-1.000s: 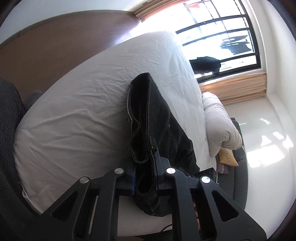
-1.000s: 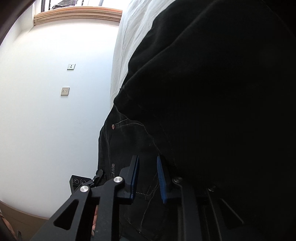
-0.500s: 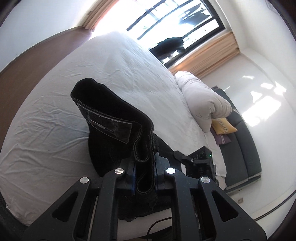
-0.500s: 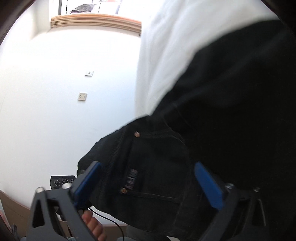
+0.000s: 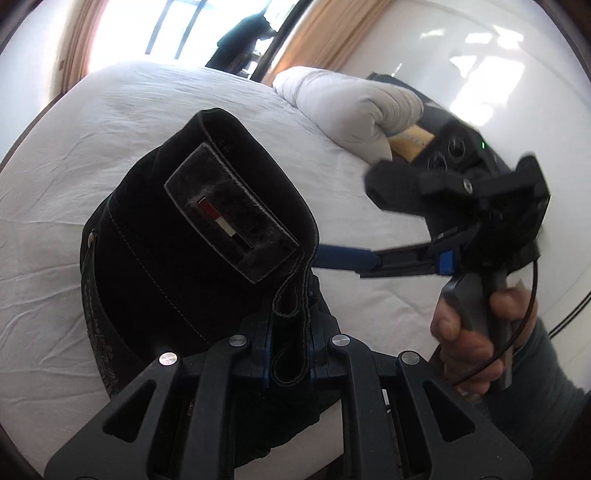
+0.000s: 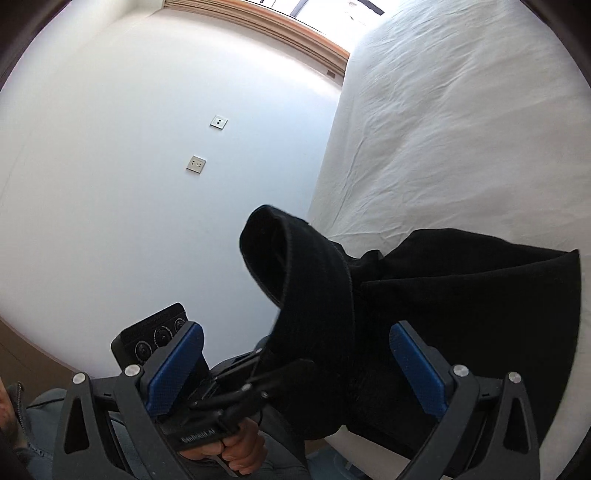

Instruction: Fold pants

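Black jeans (image 5: 177, 266) with a leather waist patch (image 5: 229, 221) lie bunched on the white bed (image 5: 110, 122). My left gripper (image 5: 290, 354) is shut on a fold of the waistband, which it holds raised above the sheet. My right gripper (image 5: 358, 221) hovers to the right of the jeans, open, with a hand (image 5: 469, 332) on its handle. In the right wrist view its blue pads (image 6: 173, 365) stand wide apart around empty space, and the right gripper (image 6: 295, 365) touches no cloth. The jeans (image 6: 461, 314) lie ahead of it at the bed's edge.
A rolled white duvet (image 5: 351, 107) lies at the bed's far right, with a yellow cushion (image 5: 410, 142) beside it. A window (image 5: 207, 33) is behind the bed. A white wall with two sockets (image 6: 195, 163) runs along the bed's left side in the right wrist view.
The right gripper opened, let go of the jeans and rose. The left gripper rolled and carried the waistband up and across, so the right gripper came into its view.
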Available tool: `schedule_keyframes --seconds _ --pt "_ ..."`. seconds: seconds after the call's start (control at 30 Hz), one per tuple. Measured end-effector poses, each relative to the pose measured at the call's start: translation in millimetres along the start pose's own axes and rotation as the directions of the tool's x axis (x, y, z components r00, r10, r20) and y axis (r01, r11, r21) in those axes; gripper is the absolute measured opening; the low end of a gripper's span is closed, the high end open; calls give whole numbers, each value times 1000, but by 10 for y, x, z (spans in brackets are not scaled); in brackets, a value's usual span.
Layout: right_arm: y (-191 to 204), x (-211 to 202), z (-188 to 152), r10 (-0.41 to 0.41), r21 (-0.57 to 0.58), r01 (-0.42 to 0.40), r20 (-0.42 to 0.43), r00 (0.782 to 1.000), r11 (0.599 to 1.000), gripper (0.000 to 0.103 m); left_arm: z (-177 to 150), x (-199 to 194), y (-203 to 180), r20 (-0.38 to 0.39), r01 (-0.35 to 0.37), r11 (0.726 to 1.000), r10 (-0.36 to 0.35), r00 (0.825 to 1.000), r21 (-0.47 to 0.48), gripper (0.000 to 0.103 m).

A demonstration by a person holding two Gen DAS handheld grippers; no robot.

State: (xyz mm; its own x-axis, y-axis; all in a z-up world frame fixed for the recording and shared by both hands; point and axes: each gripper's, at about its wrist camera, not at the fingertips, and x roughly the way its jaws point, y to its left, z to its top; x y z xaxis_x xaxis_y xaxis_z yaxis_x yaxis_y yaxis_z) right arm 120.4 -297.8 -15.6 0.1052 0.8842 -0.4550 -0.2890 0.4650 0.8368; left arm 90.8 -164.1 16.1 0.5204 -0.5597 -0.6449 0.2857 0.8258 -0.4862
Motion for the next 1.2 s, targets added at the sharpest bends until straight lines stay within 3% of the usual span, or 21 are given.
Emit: schedule_keyframes --seconds 0.2,0.27,0.33,0.43,0.8,1.0,1.1,1.13,1.17,1.2 --pt "-183 -28 18 -114 -23 113 -60 992 993 100 -279 318 -370 -92 -27 992 39 995 126 11" --pt "-267 38 5 -177 -58 173 -81 981 983 74 -316 357 -397 -104 -33 991 47 993 130 11" --pt "-434 100 -10 -190 -42 186 -107 976 982 40 -326 405 -452 -110 -43 989 59 992 141 11" --pt "-665 35 -40 -204 -6 204 -94 975 979 28 -231 646 -561 -128 -43 986 64 990 161 11" --pt "-1064 -279 -158 -274 42 277 -64 960 960 24 -376 1098 -918 -184 -23 972 67 981 232 11" --pt "-1419 -242 -226 -291 100 296 -63 955 950 24 -506 1408 -829 -236 -40 973 95 967 228 13" --pt "-1603 -225 -267 -265 138 270 -56 963 953 23 -489 1404 -808 -251 -3 983 50 967 183 21" --pt "-1649 -237 -282 -243 155 247 -48 969 956 24 -475 1373 -772 -259 10 985 35 965 172 34" --pt "-1672 -255 -299 -226 167 230 -40 973 959 25 -448 1305 -694 -273 29 988 13 962 150 59" --pt "-1685 -261 -302 -215 176 218 -34 976 960 28 -439 1234 -671 -273 45 991 -9 962 125 67"
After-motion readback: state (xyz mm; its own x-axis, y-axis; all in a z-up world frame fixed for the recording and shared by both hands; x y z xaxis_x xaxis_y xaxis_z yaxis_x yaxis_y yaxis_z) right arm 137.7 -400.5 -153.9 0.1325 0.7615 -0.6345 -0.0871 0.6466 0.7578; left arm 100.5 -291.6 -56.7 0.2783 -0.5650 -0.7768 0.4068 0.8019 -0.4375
